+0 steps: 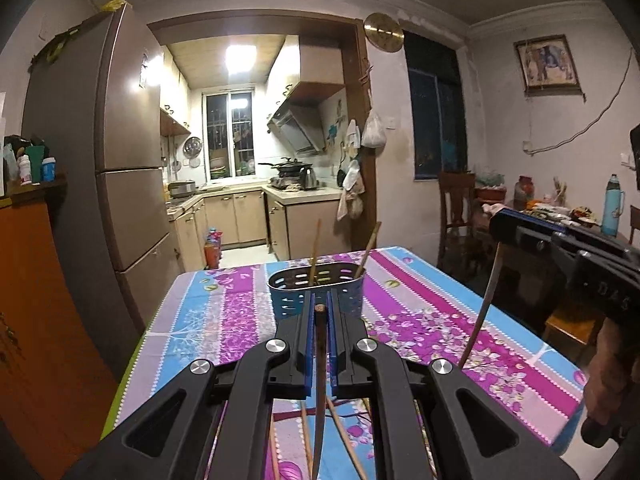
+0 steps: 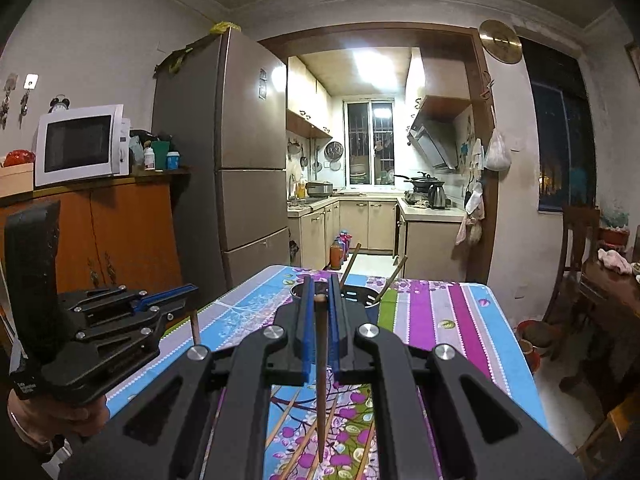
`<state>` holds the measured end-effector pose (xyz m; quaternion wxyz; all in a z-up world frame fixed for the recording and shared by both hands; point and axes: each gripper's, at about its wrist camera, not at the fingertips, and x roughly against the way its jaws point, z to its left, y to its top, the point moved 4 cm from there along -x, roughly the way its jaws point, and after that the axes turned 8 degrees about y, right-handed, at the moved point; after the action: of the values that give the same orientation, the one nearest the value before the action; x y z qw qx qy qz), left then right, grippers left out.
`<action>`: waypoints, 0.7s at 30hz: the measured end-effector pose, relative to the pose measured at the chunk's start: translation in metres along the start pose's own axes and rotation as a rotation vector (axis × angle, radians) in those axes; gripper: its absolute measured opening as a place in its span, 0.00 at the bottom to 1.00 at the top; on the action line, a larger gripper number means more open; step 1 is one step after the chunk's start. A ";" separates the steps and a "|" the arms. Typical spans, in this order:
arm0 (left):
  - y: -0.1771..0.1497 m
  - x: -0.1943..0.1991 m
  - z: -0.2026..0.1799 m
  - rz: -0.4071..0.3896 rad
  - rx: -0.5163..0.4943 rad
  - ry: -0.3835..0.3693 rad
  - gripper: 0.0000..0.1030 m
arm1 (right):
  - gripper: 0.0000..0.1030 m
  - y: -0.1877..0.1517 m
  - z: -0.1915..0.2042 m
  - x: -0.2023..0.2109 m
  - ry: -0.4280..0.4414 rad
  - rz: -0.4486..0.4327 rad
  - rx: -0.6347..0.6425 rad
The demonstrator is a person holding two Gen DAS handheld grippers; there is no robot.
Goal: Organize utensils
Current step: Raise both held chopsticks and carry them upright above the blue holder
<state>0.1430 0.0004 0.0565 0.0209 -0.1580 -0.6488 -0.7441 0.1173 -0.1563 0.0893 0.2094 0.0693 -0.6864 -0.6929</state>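
Here, both grippers hang above a table (image 1: 224, 320) covered with a striped floral cloth, each clamped on one chopstick. In the left wrist view the left gripper (image 1: 320, 312) has its blue-lined fingers (image 1: 306, 336) pressed against a dark chopstick (image 1: 319, 392) that runs down between them, its top end showing at the fingertips. Straight ahead at twelve o'clock stands a blue perforated utensil holder (image 1: 316, 288) with two chopsticks (image 1: 314, 252) leaning out of it. Loose chopsticks (image 1: 344, 440) lie on the cloth below the jaws.

The right gripper (image 2: 320, 300) is likewise closed on a brown chopstick (image 2: 321, 380), whose pointed end hangs toward the cloth. The holder sits just behind its fingertips at twelve o'clock, largely hidden; how near it is, I cannot quite tell. More loose chopsticks lie beneath at six o'clock.

Each gripper shows in the other's view: the right one at three o'clock, the left one at nine o'clock, with a hand (image 2: 48, 412) on its grip.
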 end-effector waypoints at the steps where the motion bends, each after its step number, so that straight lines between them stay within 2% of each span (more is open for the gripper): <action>1: 0.002 -0.004 0.001 0.006 -0.006 0.010 0.07 | 0.05 0.001 0.000 -0.003 0.001 0.005 0.000; 11: 0.013 -0.018 0.003 0.038 -0.040 0.073 0.07 | 0.05 0.002 -0.009 -0.024 0.011 0.054 -0.027; 21: 0.014 -0.027 0.001 0.058 -0.055 0.092 0.07 | 0.05 0.012 -0.015 -0.037 -0.009 0.061 -0.013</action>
<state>0.1722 -0.0058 0.0629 0.0681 -0.1428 -0.6214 -0.7673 0.1584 -0.1555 0.0937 0.2281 0.0439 -0.6847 -0.6908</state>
